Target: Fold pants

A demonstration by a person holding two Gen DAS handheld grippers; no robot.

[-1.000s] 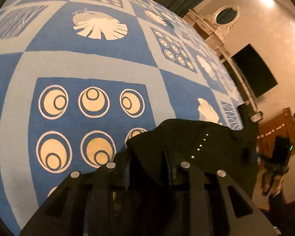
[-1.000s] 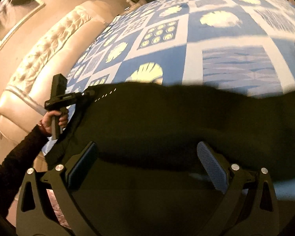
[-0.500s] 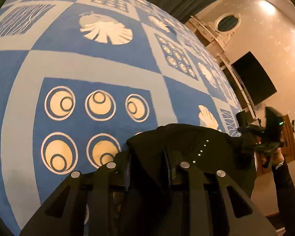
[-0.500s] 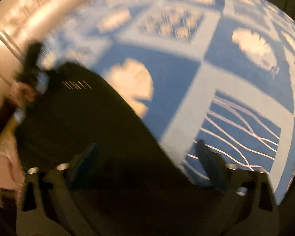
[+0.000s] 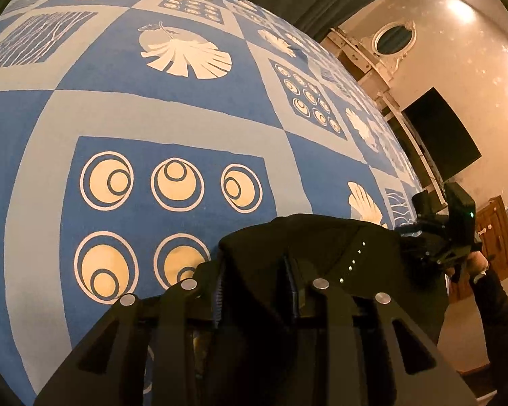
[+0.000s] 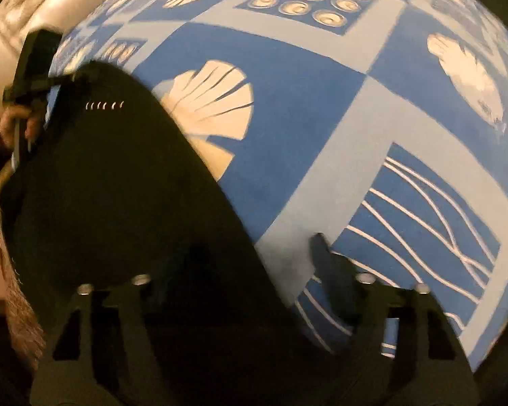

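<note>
Left gripper (image 5: 254, 291): jaws clamp pants (image 5: 321, 247) edge, to carry the fold.
Right gripper (image 6: 240, 270): jaws wide, pants between.
Bed (image 5: 152, 111): ahead, landing surface.

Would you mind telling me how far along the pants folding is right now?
Early stage. Done: the left gripper is shut on an edge of the black pants. In hand: the right gripper is open over the fabric, one finger above the blue bedspread, nothing pinched. Left: no finished fold shows; the pants lie as one dark, loosely spread mass.
</note>
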